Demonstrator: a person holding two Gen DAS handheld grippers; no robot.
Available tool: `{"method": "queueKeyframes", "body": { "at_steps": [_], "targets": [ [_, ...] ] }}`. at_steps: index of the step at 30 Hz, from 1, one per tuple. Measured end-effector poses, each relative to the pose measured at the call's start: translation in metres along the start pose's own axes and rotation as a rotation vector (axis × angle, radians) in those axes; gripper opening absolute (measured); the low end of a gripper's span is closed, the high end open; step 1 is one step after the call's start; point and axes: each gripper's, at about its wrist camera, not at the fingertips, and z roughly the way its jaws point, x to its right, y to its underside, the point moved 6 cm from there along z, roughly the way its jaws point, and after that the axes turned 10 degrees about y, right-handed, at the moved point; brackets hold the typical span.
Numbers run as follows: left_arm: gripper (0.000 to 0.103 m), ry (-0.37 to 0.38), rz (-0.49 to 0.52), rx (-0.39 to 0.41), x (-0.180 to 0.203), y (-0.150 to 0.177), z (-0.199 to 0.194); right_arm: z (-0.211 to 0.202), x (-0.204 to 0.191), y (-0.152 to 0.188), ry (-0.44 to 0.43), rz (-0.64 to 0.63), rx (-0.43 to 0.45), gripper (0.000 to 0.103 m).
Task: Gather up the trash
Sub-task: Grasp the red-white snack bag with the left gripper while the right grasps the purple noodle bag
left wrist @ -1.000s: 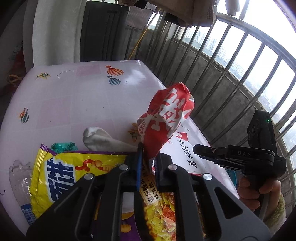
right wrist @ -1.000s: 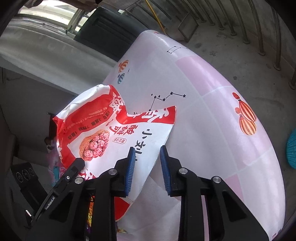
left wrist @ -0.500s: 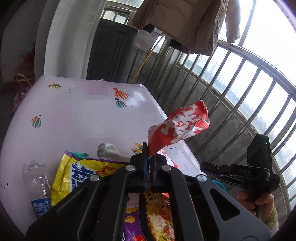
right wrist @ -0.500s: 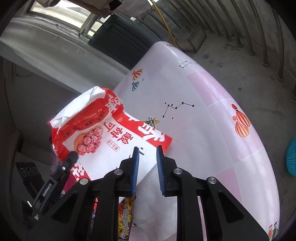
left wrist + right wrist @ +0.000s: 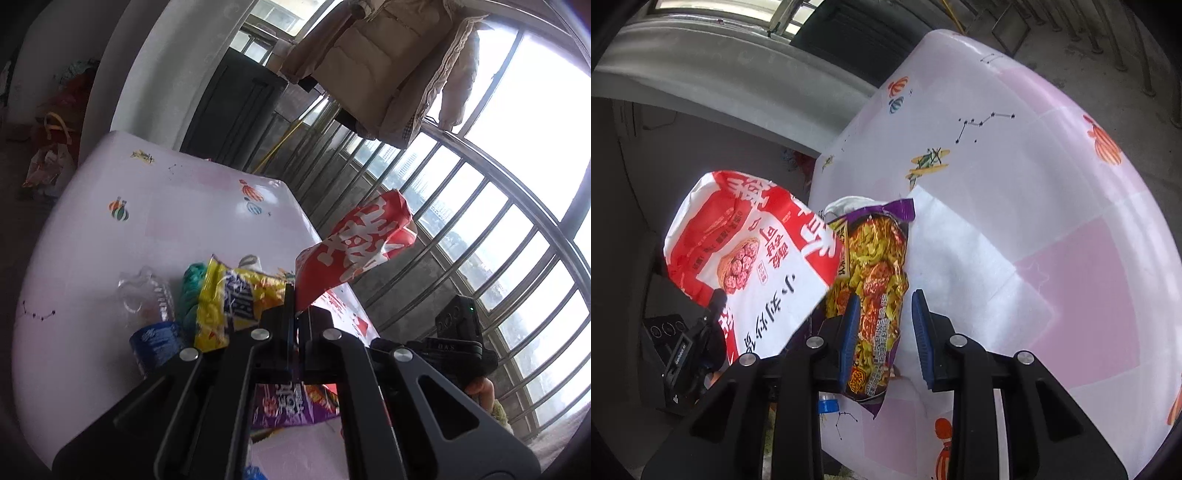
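Note:
My left gripper (image 5: pixel 297 314) is shut on the lower edge of a red and white snack bag (image 5: pixel 354 247) and holds it up off the table; the bag also shows in the right wrist view (image 5: pixel 750 266), hanging at the left. My right gripper (image 5: pixel 882 328) is open and empty, hovering over a purple and gold snack wrapper (image 5: pixel 877 295) that lies flat on the table. A yellow snack bag (image 5: pixel 236 299), a crushed clear plastic bottle with a blue label (image 5: pixel 147 314), a teal crumpled piece (image 5: pixel 192 291) and a white crumpled tissue (image 5: pixel 251 262) lie on the table.
The table (image 5: pixel 147 221) has a pink and white cloth with balloon and plane prints. A metal balcony railing (image 5: pixel 461 221) runs along the right. A dark cabinet (image 5: pixel 236 110) stands behind the table, and a jacket (image 5: pixel 384 66) hangs above.
My left gripper has lifted the red bag up off the table and off the other trash. My right gripper has opened wider and now sits over the uncovered purple wrapper.

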Motion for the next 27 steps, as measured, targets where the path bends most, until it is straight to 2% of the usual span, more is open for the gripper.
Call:
{"method": "queueKeyframes", "body": {
  "at_steps": [5, 7, 10, 14, 17, 23, 26, 27],
  "targets": [
    [0.000, 0.047, -0.096, -0.039, -0.022, 0.032, -0.025, 0.016, 0.003, 0.006, 0.005, 0.024, -0.028, 0.029],
    [0.000, 0.027, -0.130, -0.065, -0.034, 0.048, -0.026, 0.025, 0.005, 0.008, 0.011, 0.031, -0.047, 0.029],
    [0.000, -0.049, -0.108, -0.089, -0.044, 0.060, -0.025, 0.036, 0.008, 0.011, 0.019, 0.045, -0.080, 0.029],
    [0.000, -0.127, -0.063, -0.135, -0.051, 0.070, -0.016, 0.038, 0.000, 0.013, -0.118, 0.069, -0.096, 0.029],
    [0.000, -0.126, -0.070, -0.154, -0.058, 0.075, -0.011, 0.039, 0.003, 0.014, -0.139, 0.087, -0.091, 0.029],
    [0.000, -0.104, -0.061, -0.148, -0.059, 0.078, -0.008, 0.038, 0.006, 0.018, -0.091, 0.083, -0.093, 0.029],
    [0.000, -0.107, -0.057, -0.147, -0.059, 0.078, -0.006, 0.038, 0.002, 0.017, -0.122, 0.089, -0.092, 0.028],
    [0.000, -0.112, -0.055, -0.146, -0.059, 0.076, -0.004, 0.036, 0.000, 0.017, -0.130, 0.081, -0.084, 0.025]
  ]
}}
